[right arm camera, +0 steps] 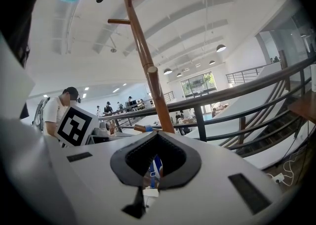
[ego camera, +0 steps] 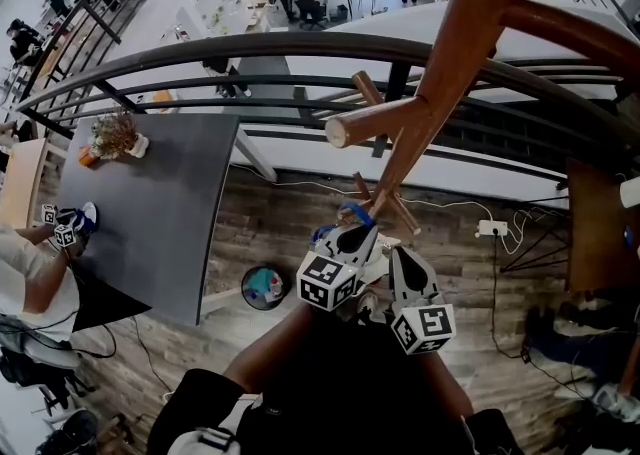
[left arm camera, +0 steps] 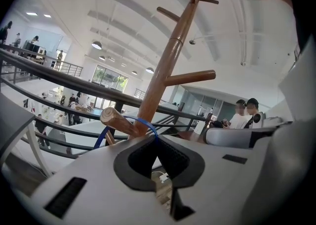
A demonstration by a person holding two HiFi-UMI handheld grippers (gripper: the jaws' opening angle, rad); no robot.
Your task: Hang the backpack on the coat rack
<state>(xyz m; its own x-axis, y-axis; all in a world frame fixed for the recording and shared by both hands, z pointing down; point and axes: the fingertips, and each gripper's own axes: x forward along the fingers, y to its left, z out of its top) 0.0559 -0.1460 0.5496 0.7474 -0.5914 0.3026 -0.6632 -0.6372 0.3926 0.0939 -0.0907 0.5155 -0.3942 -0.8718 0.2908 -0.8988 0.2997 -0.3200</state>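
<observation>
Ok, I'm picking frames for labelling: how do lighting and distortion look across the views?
Head view: fisheye bows the railing into an arc, lighting even. Left gripper view: black corners, pale bright ceiling, blue strap on the peg sharp. Right gripper view: black corners too, railing bowed again.

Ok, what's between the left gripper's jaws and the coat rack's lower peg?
Only a blue strap loop: the left gripper view shows it running from the left gripper, jaws shut on it, round the peg.
</observation>
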